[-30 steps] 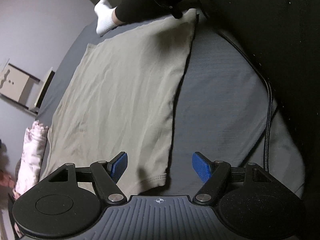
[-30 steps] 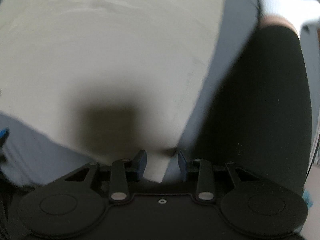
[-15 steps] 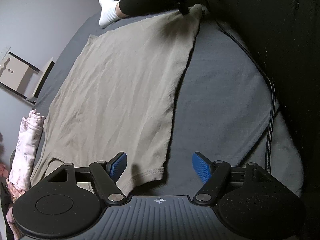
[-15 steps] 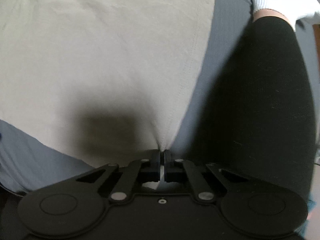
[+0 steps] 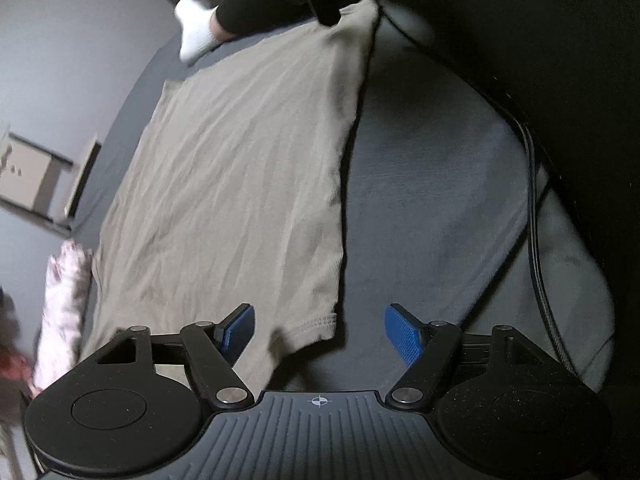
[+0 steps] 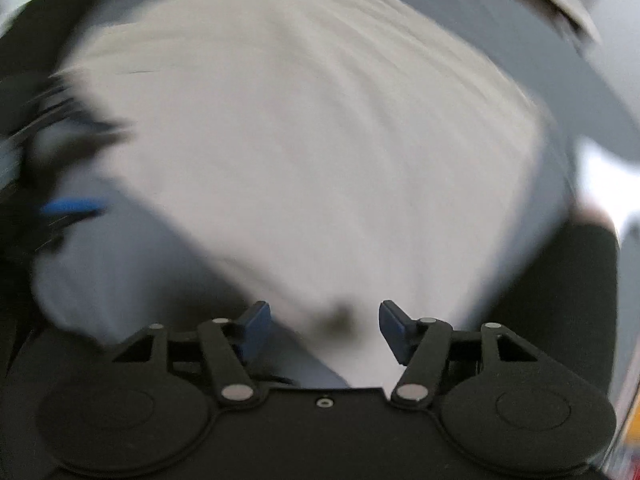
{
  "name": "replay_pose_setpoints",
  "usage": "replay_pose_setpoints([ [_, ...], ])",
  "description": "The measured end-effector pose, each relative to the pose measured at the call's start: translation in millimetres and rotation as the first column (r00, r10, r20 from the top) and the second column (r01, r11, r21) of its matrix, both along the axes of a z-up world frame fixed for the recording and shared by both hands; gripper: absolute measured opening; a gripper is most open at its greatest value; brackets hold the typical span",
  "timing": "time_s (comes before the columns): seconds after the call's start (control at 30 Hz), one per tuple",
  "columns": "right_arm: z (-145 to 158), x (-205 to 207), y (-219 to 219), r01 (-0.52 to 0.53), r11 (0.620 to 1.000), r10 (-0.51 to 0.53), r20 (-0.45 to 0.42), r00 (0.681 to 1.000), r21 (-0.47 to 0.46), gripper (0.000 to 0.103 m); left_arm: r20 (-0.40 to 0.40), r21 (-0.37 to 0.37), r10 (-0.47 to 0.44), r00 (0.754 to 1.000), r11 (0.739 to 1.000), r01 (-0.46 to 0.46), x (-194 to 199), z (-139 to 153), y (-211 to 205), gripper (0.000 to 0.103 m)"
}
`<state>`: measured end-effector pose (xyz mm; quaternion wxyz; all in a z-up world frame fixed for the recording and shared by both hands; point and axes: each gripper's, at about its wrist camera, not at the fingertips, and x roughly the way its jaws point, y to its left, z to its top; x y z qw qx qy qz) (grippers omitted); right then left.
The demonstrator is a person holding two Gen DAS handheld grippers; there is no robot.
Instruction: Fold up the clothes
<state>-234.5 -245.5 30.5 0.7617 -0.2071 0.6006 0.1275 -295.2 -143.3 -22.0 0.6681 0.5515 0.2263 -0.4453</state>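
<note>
Whereas half a second ago the right gripper [image 6: 322, 322] was clamped on the far corner of the beige shirt [image 5: 240, 184], its jaws now stand apart with cloth lying between them. Nearer the hem, the left gripper [image 5: 320, 330] hangs open. With the shirt spread on the grey bed [image 5: 432, 184], that corner hold is released.

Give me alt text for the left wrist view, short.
A wrinkled tan t-shirt lies spread on a dark grey bedsheet, its hem corner between the open blue-padded fingers of the left hand-held gripper. At the far corner the right hand-held gripper meets the shirt, beside a white-socked foot.
</note>
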Motion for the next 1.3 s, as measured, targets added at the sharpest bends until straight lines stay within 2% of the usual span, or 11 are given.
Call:
replay_pose_setpoints([
  [0.1,11.4,-21.6,41.9,-0.187,0.982,0.186,0.118,0.975,-0.003,0.059,0.021,0.023,-0.048,0.999,0.999,0.047,-6.7,-2.8,-1.4,0.050],
  [0.23,11.9,-51.4,76.2,-0.368,0.928,0.372,0.221,0.902,-0.060,0.059,0.048,0.054,-0.047,0.998,0.998,0.045,-7.3,-8.8,-2.5,0.015],
  [0.4,-11.1,-74.4,109.7,-0.471,0.871,0.490,0.244,0.836,-0.138,0.059,-0.104,-0.040,0.048,0.993,0.998,-0.052,16.0,6.9,3.1,0.008],
  [0.57,-26.2,-68.5,125.8,-0.537,0.808,0.589,0.306,0.748,-0.243,0.064,-0.397,-0.197,0.173,0.901,0.943,-0.268,75.7,41.3,20.4,0.008],
  [0.77,-57.8,-59.2,142.9,-0.550,0.738,0.674,0.387,0.629,-0.390,0.053,-0.482,-0.234,0.179,0.858,0.917,-0.323,110.4,51.6,24.5,0.008],
  [0.83,-66.1,-54.8,144.0,-0.532,0.736,0.676,0.401,0.618,-0.420,0.038,-0.487,-0.229,0.169,0.857,0.922,-0.313,112.0,48.7,24.7,0.008],
  [0.9,-68.7,-50.5,142.6,-0.516,0.748,0.663,0.416,0.622,-0.418,0.011,-0.478,-0.224,0.168,0.862,0.926,-0.304,113.2,45.0,23.5,0.009],
  [1.0,-58.9,-43.5,135.7,-0.511,0.791,0.611,0.433,0.663,-0.336,0.010,-0.441,-0.229,0.134,0.887,0.939,-0.256,106.7,42.5,24.9,0.011],
  [1.07,-51.1,-40.2,130.8,-0.504,0.812,0.583,0.436,0.685,-0.293,0.010,-0.384,-0.246,0.093,0.919,0.949,-0.199,99.0,43.1,25.5,0.019],
  [1.2,-40.8,-39.4,123.5,-0.501,0.830,0.556,0.436,0.708,-0.245,0.010,-0.251,-0.236,0.016,0.968,0.969,-0.077,76.6,40.7,25.4,0.055],
  [1.3,-38.3,-42.9,122.3,-0.499,0.835,0.547,0.432,0.717,-0.230,0.010,-0.124,-0.222,-0.025,0.992,0.975,-0.003,61.6,38.0,22.8,0.057],
])
